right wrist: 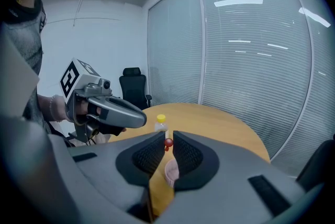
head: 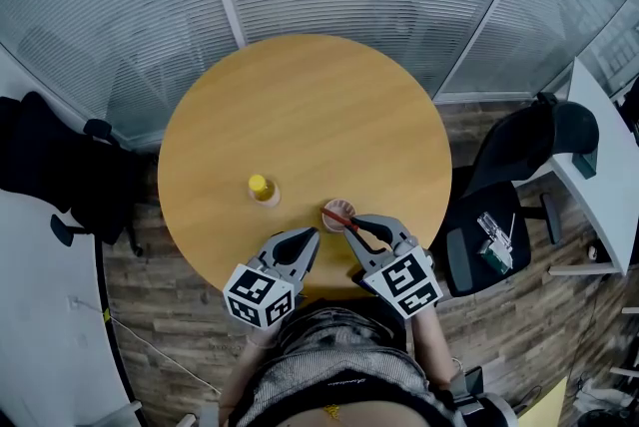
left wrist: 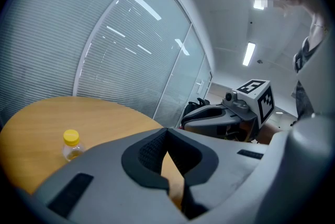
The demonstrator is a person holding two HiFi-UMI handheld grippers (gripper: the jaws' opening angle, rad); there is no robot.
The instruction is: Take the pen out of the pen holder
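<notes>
A round table (head: 300, 106) fills the head view, pen (head: 342, 218) in the holder (head: 334, 212); left gripper (head: 305, 240) view: jaws together, empty, 1 bottle (left wrist: 70, 144) beyond; right gripper (head: 354, 224) view: jaws pinching the pen's red end.

Smooth matt wood table (head: 300, 116), clear plastic bottle (head: 264, 189), seemingly plastic pen holder (head: 335, 213)

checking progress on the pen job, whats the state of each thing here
left tool: shut, empty
right tool: shut on pen
pen: tilted, lower end in holder
holder: upright, pen inside
bottle: upright, cap on
</notes>
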